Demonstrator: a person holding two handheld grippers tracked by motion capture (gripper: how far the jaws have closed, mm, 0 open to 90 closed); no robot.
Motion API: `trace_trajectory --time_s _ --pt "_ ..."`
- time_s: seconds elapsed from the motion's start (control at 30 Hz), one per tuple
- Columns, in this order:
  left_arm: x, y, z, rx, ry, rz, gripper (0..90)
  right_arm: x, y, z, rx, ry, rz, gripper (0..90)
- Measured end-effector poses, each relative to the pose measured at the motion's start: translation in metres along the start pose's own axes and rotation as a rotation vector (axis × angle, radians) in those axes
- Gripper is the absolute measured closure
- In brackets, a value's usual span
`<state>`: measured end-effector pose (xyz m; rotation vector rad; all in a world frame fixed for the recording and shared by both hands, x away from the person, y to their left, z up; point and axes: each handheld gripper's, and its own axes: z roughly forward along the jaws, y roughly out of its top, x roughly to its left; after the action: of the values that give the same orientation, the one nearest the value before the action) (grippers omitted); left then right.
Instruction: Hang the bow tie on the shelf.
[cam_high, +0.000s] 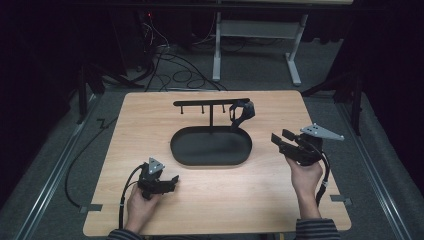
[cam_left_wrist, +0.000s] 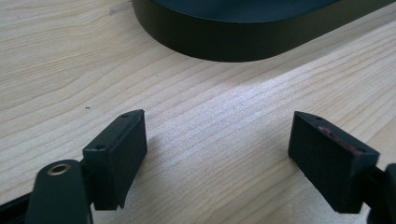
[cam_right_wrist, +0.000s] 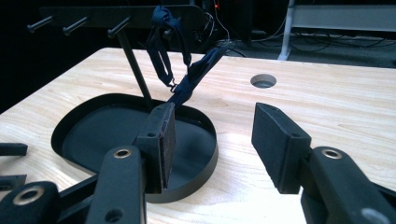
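A black oval tray (cam_high: 210, 148) lies in the middle of the wooden table (cam_high: 150, 125). Behind it stands a black peg rack (cam_high: 210, 103). From the rack's right end hangs a dark strap (cam_high: 242, 115), its lower end reaching toward the tray. My left gripper (cam_high: 172, 181) rests near the front left, open and holding nothing, facing the tray rim (cam_left_wrist: 224, 44). My right gripper (cam_high: 281, 138) hovers right of the tray, open and holding nothing. Along its jaws (cam_right_wrist: 214, 135) I see the tray (cam_right_wrist: 116, 133), the strap (cam_right_wrist: 184, 79) and the rack (cam_right_wrist: 116, 16).
A round hole (cam_right_wrist: 263, 80) pierces the tabletop beyond the right gripper. The other gripper's jaws (cam_right_wrist: 10, 163) show at the far left of the right gripper view. Cables (cam_high: 175, 75) and a white desk frame (cam_high: 255, 30) lie on the floor behind the table.
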<state>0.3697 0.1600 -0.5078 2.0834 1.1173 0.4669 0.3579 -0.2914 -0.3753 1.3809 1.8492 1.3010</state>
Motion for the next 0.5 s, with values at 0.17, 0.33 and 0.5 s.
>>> trace_trajectory --time_s 0.17,0.33,0.5 --pt "0.0000 0.0000 0.0000 0.000 0.000 0.000 20.0 0.0014 -0.0032 -0.0041 0.004 0.002 -0.009 50.5" --pt "0.0000 0.0000 0.0000 0.000 0.000 0.000 20.0 0.0017 -0.0076 -0.0086 0.003 0.011 -0.002 50.2" --pt "0.0000 0.0000 0.0000 0.000 0.000 0.000 20.0 0.0026 -0.0101 -0.0116 0.003 0.016 0.005 50.0"
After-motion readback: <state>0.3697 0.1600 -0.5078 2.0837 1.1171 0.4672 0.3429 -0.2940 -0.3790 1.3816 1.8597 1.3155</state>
